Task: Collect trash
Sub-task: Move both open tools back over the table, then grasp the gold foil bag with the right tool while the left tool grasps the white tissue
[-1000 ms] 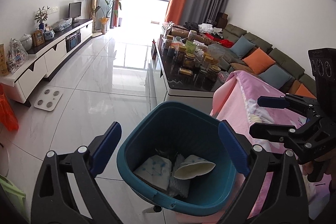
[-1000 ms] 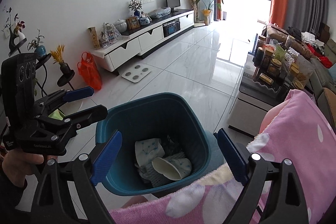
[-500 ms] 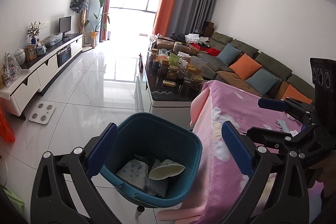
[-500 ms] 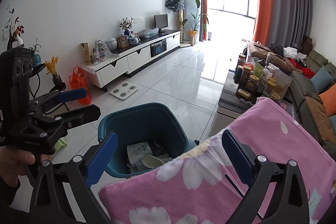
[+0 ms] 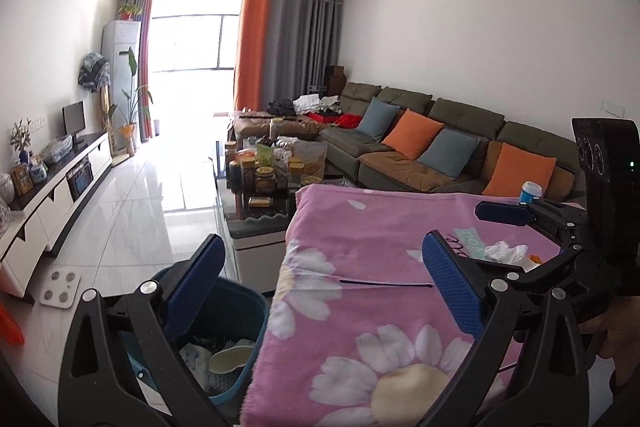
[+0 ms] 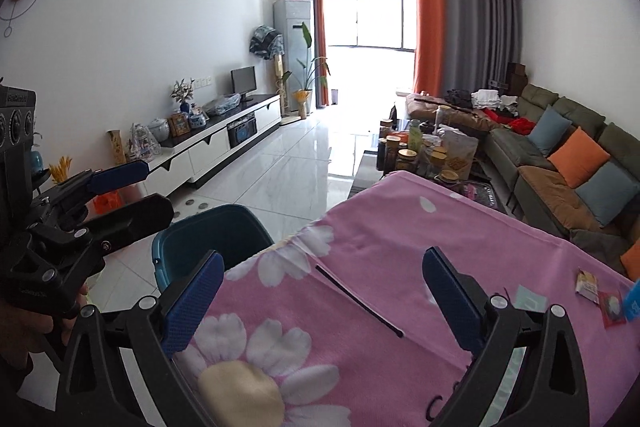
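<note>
- Left wrist view: left gripper over a pink blanket that covers the desk, fingers spread wide, nothing pinched.
- At 7 o'clock, behind the left finger: teal bin on the floor, just beside the desk's edge.
- Inside the bin: a paper bowl on top of crumpled paper.
- Between the two fingers in this view: thin black strip, flat on the blanket.
- At 3 o'clock: right gripper, fingers apart above the blanket.
- Just past those fingers: white tissue on the blanket, a small orange scrap beside it.
- Further back, at 2 o'clock: cup with a blue lid, upright near the far edge of the desk.
- Right wrist view: right gripper with fingers at full spread, having just been opening, nothing between the pads.
- Below them on the blanket: the black strip, slanting toward 4 o'clock.
- At 3 to 4 o'clock, near the edge of the frame: a pale wrapper and a red packet, close together on the blanket.
- At 9 o'clock: left gripper, fingers apart, empty.
- Just right of it, at 8 o'clock: bin, its near rim hidden by the blanket.
</note>
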Action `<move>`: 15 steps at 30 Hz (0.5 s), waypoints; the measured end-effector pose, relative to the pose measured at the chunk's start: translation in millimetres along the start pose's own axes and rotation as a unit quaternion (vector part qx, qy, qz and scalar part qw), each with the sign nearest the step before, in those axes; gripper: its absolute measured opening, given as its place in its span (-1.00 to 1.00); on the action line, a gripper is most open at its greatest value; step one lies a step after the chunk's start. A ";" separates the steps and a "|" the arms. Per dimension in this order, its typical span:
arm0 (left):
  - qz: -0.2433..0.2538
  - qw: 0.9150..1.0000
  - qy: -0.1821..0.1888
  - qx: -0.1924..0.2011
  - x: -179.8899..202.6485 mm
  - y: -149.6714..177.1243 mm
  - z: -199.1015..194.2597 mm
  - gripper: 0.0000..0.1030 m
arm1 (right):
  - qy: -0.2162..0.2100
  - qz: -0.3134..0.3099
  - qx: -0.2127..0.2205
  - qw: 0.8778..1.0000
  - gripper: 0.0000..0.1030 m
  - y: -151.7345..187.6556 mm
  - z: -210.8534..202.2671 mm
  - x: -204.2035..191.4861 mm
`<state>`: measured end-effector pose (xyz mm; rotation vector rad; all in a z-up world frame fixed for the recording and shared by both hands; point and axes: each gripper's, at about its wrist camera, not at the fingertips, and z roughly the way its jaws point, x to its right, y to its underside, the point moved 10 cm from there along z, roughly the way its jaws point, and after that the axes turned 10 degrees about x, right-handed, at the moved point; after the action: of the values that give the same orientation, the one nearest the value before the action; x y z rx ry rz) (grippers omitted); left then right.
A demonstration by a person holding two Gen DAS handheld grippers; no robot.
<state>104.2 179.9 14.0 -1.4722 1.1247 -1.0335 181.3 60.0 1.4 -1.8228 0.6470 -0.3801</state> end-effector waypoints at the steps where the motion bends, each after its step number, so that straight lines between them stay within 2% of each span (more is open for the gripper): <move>1: 0.004 1.000 0.003 0.008 10.6 -3.2 -0.7 0.89 | 0.007 0.005 0.006 1.000 0.86 0.9 -8.2 5.1; 8: -0.004 0.999 0.031 0.034 54.7 -12.6 -0.1 0.89 | 0.089 0.032 0.036 0.995 0.86 20.5 -72.0 52.5; 15: 0.005 0.997 0.074 0.032 100.2 -0.1 2.4 0.89 | 0.176 0.059 0.037 0.982 0.86 65.6 -131.2 94.5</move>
<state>127.6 82.6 20.0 -1.3554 1.1913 -1.1764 168.6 -112.6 -21.0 -1.6496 0.9674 -0.6462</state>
